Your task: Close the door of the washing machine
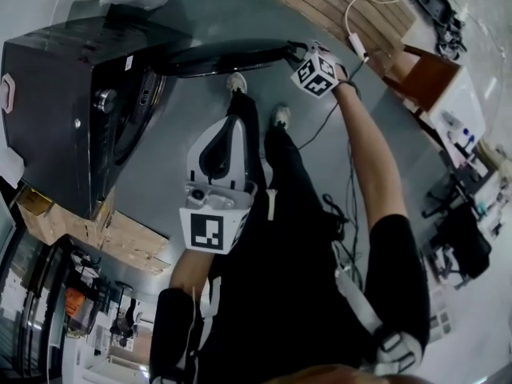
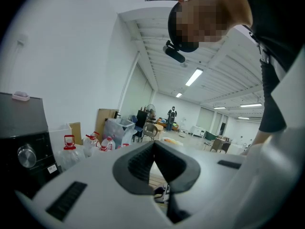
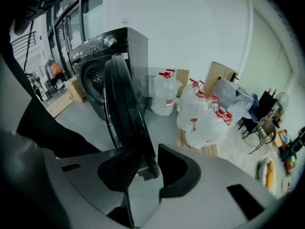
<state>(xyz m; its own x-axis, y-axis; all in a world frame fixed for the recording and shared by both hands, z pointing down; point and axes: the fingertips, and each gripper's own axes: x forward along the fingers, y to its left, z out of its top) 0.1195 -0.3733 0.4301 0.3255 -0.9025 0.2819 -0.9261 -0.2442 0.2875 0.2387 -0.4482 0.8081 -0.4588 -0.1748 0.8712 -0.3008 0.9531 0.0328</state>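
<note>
While scanning the head view, noted black front-loading washing machine [image 1: 72,110] at left on grey floor [image 1: 184,22]. Found its round dark door [image 1: 232,57] swung wide open, seen edge-on, long axis running from hinge at machine's front out toward right hand-held gripper [image 1: 298,53]. Saw right jaws apart, straddling door's free rim by the latch, not clamped. Saw left hand-held gripper [image 1: 230,122] before person's legs [image 1: 276,174], jaws together, empty.
</note>
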